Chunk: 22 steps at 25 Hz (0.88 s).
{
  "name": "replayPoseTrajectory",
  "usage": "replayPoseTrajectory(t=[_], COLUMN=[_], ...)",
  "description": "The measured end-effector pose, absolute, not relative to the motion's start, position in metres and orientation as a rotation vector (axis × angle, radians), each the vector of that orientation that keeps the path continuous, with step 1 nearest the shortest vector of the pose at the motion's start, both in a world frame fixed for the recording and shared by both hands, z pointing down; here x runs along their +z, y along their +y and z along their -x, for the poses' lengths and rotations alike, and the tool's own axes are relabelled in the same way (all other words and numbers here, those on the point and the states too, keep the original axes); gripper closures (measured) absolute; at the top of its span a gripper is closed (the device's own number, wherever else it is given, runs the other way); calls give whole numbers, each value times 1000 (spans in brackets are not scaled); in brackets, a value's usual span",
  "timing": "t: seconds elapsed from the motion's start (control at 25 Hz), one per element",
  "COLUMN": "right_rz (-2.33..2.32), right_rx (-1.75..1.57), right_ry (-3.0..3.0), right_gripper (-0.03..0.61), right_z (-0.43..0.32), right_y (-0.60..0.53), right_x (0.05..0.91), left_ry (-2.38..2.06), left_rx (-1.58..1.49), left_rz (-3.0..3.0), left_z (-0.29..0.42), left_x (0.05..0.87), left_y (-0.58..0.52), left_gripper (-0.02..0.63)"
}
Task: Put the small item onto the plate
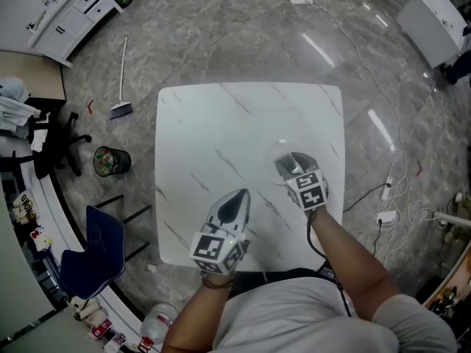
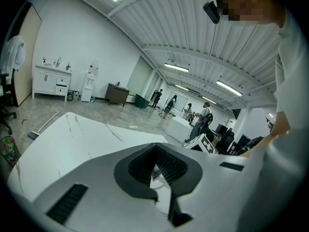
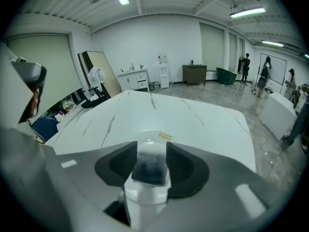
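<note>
Nearest the person, short of the plate point(image 3: 145, 135), the left hand-held gripper point(image 1: 237, 197) hangs over the counter point(image 1: 206, 123), its jaws pressed together. Over the plate's near rim, the right hand-held gripper point(image 3: 152, 153) pinches the small item point(image 3: 150, 166), a cloudy block. Beyond the plate lies white, grey-veined counter.

The table point(image 1: 221, 123) reads to me as white marble-look stone, thinly grey-veined, smooth and faintly glossy; the floor point(image 1: 243, 35) is grey polished stone, shiny enough to mirror the lights; the left gripper point(image 2: 157, 164) and right gripper point(image 3: 151, 149) have matt pale plastic shells and dark ribbed pads point(image 2: 169, 166); the small item point(image 3: 150, 168) looks dark, speckled, rough; the plate point(image 3: 145, 134) is glossy white.
</note>
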State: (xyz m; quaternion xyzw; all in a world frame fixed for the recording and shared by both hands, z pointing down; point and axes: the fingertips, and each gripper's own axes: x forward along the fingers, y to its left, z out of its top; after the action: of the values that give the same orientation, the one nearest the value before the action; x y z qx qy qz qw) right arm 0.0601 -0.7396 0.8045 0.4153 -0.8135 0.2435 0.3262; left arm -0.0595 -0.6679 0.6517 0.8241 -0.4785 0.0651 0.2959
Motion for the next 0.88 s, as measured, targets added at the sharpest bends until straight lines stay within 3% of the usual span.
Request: replayPoseTrajectory(t=[0.12,0.36,0.88], right_rz=[-1130,-1187,-1306], right_rx=[566,502,206], right_ry=[-2178,-2305,-2623], right_gripper=[477,575,575], right_z=[-56,-47,-14], right_y=[-740,-724,-619], right_x=[776,708,475], left_ry=[-1257,-1245,-1208], left_rx=[164,146,17], left_rz=[-2213,-2256,-2491], left_z=[58,58,67], left_x=[642,617,477], left_y=[-668,-661,-609], left_gripper=[607,607,607])
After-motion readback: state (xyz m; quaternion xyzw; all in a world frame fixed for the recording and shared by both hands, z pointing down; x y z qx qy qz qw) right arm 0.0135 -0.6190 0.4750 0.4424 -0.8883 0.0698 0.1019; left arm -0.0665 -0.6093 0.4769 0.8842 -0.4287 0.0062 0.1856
